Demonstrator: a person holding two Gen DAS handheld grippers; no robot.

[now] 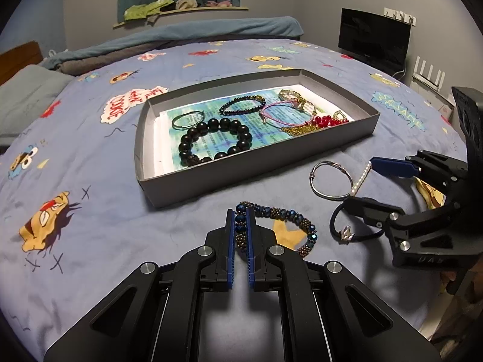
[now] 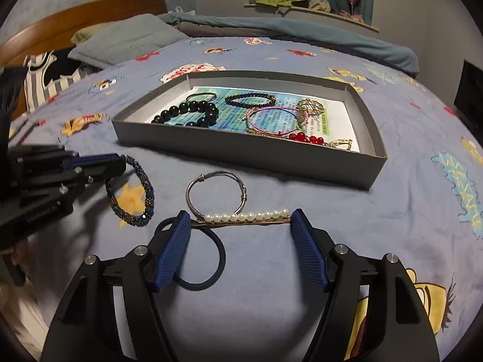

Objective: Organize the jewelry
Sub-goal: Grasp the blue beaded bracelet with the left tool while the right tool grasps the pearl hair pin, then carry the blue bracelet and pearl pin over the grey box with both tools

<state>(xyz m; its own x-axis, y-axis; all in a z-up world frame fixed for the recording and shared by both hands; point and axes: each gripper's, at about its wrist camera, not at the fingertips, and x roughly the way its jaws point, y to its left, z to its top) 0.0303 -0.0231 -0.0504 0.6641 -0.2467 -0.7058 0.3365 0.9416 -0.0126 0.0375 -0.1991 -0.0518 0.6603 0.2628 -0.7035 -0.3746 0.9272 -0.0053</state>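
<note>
L tool (image 1: 240, 226) is pinched tight on the blue beaded bracelet (image 1: 283, 226), prob. to carry it into the grey tray (image 1: 256, 163) w/ the other pieces. Silver bangle (image 2: 215, 194) lies between on the bed (image 2: 407, 211). R tool (image 2: 241, 223) straddles the pearl hairpin (image 2: 246, 216), jaws wide, pads at its ends, not clearly gripping. Hair tie (image 2: 208, 259) just beneath.

Outside my shallow grey cardboard tray (image 2: 250, 154) I count four pieces: one blue beaded bracelet (image 2: 132, 193), one silver wire bangle (image 2: 215, 193), one pearl-lined hairpin (image 2: 246, 217), one dark elastic hair tie (image 2: 205, 259)
</note>
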